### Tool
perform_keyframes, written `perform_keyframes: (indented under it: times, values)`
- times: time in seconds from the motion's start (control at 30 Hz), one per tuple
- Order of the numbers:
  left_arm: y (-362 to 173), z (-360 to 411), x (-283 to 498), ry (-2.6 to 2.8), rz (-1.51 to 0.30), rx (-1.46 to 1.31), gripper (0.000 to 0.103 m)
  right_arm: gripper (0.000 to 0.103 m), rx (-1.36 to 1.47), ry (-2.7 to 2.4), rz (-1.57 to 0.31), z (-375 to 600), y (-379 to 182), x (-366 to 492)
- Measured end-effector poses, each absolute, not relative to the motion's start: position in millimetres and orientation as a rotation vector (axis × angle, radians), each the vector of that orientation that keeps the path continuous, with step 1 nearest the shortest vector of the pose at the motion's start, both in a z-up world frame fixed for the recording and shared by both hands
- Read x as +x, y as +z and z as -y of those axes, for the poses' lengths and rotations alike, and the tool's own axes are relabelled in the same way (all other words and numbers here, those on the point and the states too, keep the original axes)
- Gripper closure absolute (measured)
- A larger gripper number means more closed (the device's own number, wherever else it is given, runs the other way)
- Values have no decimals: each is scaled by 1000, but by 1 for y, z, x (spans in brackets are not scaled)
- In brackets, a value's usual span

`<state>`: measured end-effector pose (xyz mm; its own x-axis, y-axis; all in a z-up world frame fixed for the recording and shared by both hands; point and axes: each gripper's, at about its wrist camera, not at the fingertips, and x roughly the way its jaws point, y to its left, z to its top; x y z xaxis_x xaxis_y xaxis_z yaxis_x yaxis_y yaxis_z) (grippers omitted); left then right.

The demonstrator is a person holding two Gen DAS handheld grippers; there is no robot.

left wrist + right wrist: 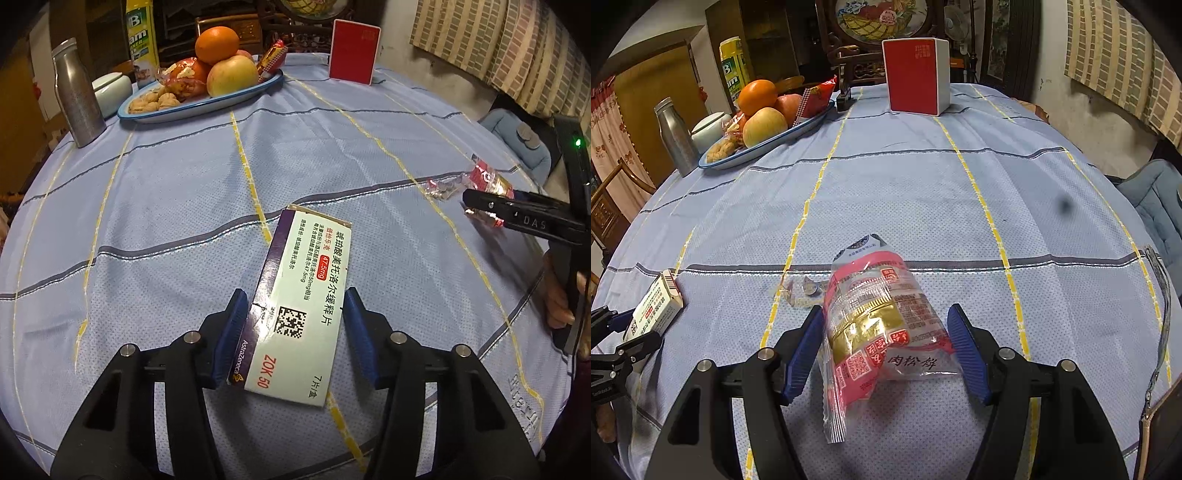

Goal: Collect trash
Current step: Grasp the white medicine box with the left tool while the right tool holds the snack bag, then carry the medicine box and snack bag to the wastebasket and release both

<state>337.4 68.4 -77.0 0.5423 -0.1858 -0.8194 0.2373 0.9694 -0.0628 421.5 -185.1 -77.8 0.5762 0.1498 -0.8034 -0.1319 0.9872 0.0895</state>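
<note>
While both grippers sit low over the blue checked tablecloth (166, 206), three pieces of trash can be counted on it: one medicine box (295, 306), one snack wrapper (882, 325) and one small crumpled scrap of clear foil (805, 291). Two grippers, one per hand.

Left gripper (293, 332): fingers spread, blue pads on either side of the box's near end. The left pad (231, 332) lies against the purple edge; the right pad stands just beside the white face, a thin gap showing. Box lies flat near the table's front edge, long axis running away and slightly left. It is white with a purple side strip, black Chinese print, a red "47.5mg" label, a square code and "ZOK 50" in red. Its near end looks creased.

Right gripper (886, 343): fingers open, wrapper between them, neither pad clearly touching. Wrapper is clear plastic, pink and red print, a gold band, crinkled and puffed up, one serrated end trailing toward the camera. The foil scrap lies just beyond it to the left.

At the far side: one oval plate (768, 142) with one orange (757, 96), two apples and some walnuts; one metal bottle (674, 134); one red-fronted box (914, 75) standing upright.
</note>
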Motion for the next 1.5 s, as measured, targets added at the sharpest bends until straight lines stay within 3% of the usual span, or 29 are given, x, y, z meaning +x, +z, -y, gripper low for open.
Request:
perform_keyframes:
  times: [0.53, 0.67, 0.83, 1.0, 1.5]
  values:
    - [-59, -68, 324, -216, -836, 80, 52, 42, 57, 169, -937, 190, -76, 422]
    - [-56, -73, 322, -210, -823, 55, 52, 56, 79, 200, -932, 193, -75, 421]
    - [-46, -78, 314, -190, -783, 18, 52, 59, 145, 239, -873, 201, -64, 411]
    - [-37, -63, 285, -189, -722, -9, 53, 60, 265, 292, -814, 218, -39, 370]
    - [18, 45, 171, -390, -554, 8, 53, 60, 264, 275, -548, 267, 34, 179]
